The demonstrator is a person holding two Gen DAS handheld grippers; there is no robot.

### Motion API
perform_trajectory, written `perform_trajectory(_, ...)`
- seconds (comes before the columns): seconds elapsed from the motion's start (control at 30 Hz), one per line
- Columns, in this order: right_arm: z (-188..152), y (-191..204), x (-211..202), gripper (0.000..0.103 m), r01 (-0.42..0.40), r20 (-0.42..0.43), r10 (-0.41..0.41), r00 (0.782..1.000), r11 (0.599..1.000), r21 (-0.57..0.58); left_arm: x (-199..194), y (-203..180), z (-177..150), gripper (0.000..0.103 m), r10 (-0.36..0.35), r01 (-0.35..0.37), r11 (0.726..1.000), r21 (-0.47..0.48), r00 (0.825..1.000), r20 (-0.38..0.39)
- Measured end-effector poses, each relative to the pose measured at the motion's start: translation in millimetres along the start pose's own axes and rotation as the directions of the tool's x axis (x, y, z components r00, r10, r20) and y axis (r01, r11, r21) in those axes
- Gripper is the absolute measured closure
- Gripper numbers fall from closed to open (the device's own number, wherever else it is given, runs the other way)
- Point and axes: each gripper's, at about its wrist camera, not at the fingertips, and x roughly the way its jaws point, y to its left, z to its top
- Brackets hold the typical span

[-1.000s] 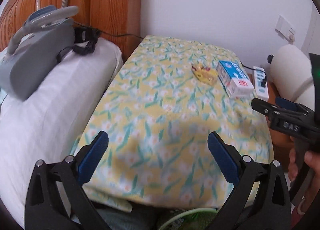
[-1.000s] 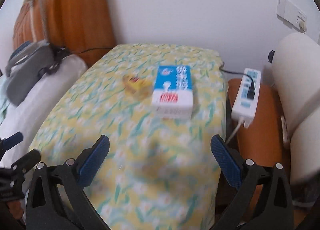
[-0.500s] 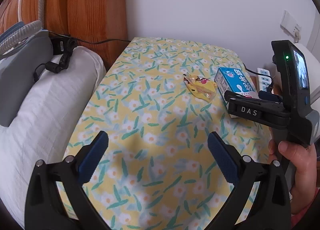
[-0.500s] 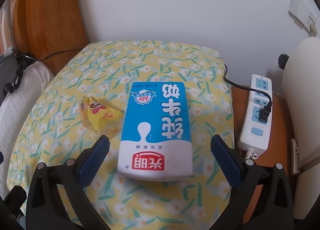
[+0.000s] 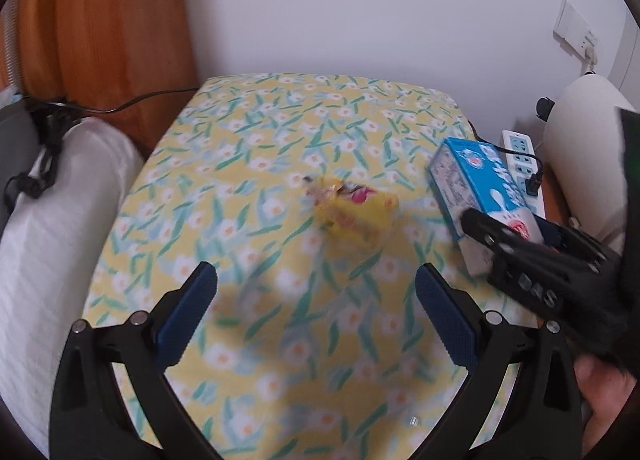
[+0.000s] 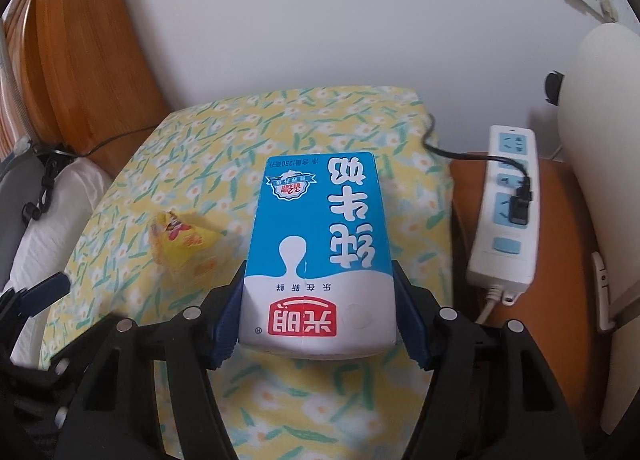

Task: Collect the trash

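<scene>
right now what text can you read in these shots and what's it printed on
"光明": red logo on the white end of the milk carton, upside down in the right wrist view.
"纯牛奶": large white characters on the carton's blue face.
"3.2": in the carton's round badge; the rest is too small.
"DAS": on the right gripper, blurred, in the left wrist view.
Snack wrapper: print too blurred to read.
</scene>
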Motion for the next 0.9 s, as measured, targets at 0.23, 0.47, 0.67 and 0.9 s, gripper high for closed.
perform_trajectory(0.23, 5, -26, -1, 0.037, 0.024, 0.013, -0.025, 1.0, 0.999, 0.045, 43, -19, 24, 0.017, 0.037, -0.037, 0.999, 0.012, 0.999, -0.014)
perform_trajectory(0.47, 4, -31, 6, 0.037, 0.028, 0.003, -0.028, 1.0, 0.999, 0.042, 62, -34, 26, 0.045, 0.012, -0.009, 0.998, 0.054, 0.999, -0.044)
perform_trajectory(0.67, 3, -29, 6, 0.037, 0.032, 0.003, -0.032, 0.999, 0.999, 0.038, 61, -41, 28, 0.068, 0.024, -0.021, 0.997, 0.078, 0.999, -0.034)
perform_trajectory(0.9, 4, -28, 7, 0.037, 0.034, 0.004, -0.034, 0.999, 0.999, 0.034, 63, -31, 29, 0.095, 0.027, -0.025, 0.998, 0.049, 0.998, -0.054)
